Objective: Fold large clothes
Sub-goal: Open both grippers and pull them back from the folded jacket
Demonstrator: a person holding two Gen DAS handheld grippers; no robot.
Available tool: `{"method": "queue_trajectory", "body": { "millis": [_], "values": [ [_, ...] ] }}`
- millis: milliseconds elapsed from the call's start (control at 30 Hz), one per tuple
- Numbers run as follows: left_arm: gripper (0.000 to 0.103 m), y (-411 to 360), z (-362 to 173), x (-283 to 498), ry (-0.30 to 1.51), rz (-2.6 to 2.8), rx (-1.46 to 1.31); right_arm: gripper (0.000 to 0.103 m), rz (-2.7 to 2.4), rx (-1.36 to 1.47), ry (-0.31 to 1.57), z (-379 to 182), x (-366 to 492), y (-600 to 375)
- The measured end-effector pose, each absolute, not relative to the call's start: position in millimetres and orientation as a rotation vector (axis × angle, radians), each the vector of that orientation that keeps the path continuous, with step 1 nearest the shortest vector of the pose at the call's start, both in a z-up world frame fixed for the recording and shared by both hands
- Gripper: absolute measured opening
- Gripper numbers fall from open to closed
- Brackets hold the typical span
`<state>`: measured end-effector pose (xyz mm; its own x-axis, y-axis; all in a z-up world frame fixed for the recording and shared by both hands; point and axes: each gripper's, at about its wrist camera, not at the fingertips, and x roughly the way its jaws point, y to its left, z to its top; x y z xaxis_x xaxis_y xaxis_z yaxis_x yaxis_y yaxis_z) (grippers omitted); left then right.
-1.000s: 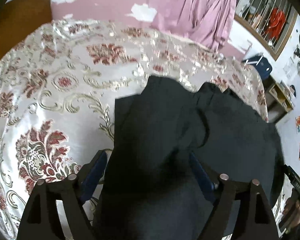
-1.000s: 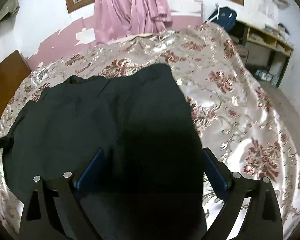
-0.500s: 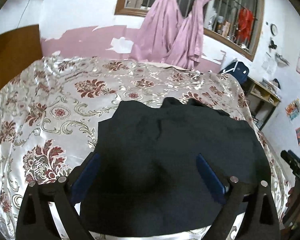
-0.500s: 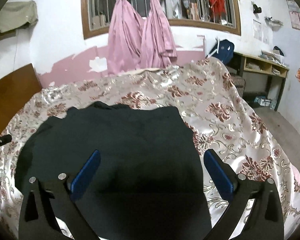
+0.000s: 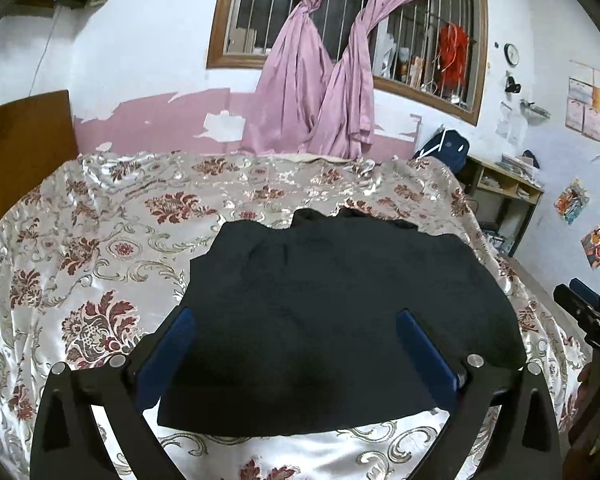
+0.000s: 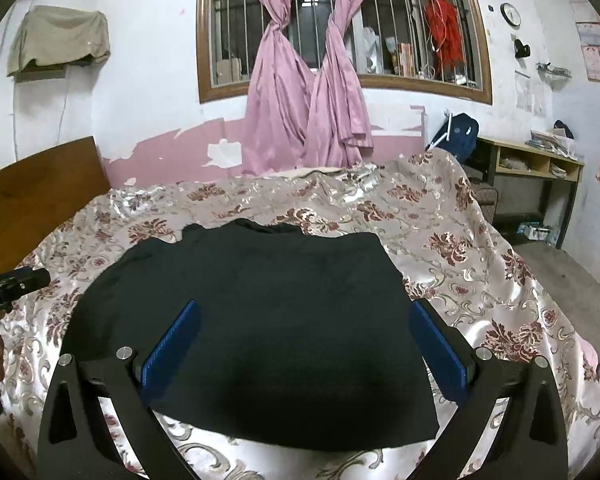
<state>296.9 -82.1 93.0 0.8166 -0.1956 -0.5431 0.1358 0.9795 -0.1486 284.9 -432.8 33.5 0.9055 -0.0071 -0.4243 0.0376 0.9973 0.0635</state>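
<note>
A bed with a shiny floral cover [image 5: 100, 240] fills the room's middle, and the dark garment [image 5: 340, 312] lies flat at the centre of it. Its collar end points to 12 o'clock and a straight folded edge lies at 6 o'clock, near the person.

The left gripper [image 5: 296, 316] hovers above the near half of the cloth. Its jaws are opening, and nothing is caught between the blue pads [image 5: 168, 344]; the cloth lies below them on the bed. The right gripper [image 6: 306, 308] hangs the same way, with its jaws wide apart and holding nothing.

It seems one fold is laid down and released, so the step in hand is the pause between folds. The next move probably calls for choosing a new edge, at 3 or 9 o'clock, and pinching both corners evenly so that the cloth does not slide on the smooth cover.

Outward from the bed, a wooden headboard [image 5: 24, 136] is at 9 o'clock, pink curtains [image 6: 300, 92] are tied at the barred window at 12, a blue bag [image 6: 462, 132] and a shelf desk [image 6: 532, 164] are at 2, and a wall clock [image 6: 510, 14] is at 1.

In the left wrist view the letters "DAS" can be read on the other gripper's body. In the right wrist view a label at 9 o'clock ends in "AI"; the rest of it is cut off. The wall posters are too small to read.
</note>
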Motion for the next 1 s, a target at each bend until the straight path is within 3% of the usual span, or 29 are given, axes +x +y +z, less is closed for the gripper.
{"method": "queue_trajectory", "body": {
  "millis": [1000],
  "values": [
    [0.103,-77.0,105.7,167.7,0.391,-0.189,-0.066,0.101,0.023,0.036,0.288,53.0,175.7,-375.8]
  ]
}}
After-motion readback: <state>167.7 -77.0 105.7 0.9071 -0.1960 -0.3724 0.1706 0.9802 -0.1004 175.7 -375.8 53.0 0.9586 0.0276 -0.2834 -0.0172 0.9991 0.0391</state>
